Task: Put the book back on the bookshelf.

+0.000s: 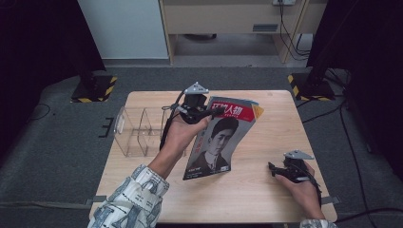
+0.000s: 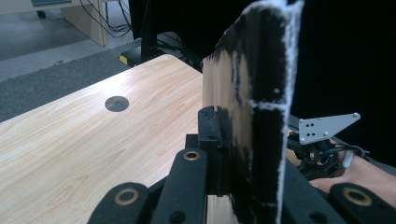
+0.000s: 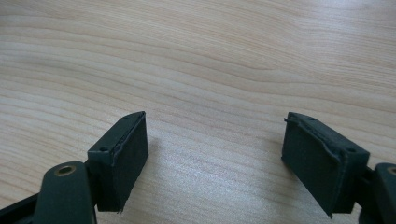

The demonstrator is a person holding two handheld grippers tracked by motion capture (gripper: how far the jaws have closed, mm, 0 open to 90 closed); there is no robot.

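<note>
A magazine (image 1: pixel 216 142) with a portrait cover and a red title band is held up off the wooden table (image 1: pixel 266 190), its lower edge near the tabletop. My left gripper (image 1: pixel 212 113) is shut on its upper left edge. In the left gripper view the magazine (image 2: pixel 268 102) stands edge-on between the jaws of the left gripper (image 2: pixel 233 140). My right gripper (image 1: pixel 274 169) rests low at the table's right front. Seen in its own view, the right gripper (image 3: pixel 215 154) is open, with bare wood between its pads.
A clear acrylic file holder (image 1: pixel 135 130) stands on the table's left side, close to my left forearm. A round cable hole (image 2: pixel 116 103) sits in the tabletop. Black stand bases with hazard stripes (image 1: pixel 95 88) are on the carpet beyond the table.
</note>
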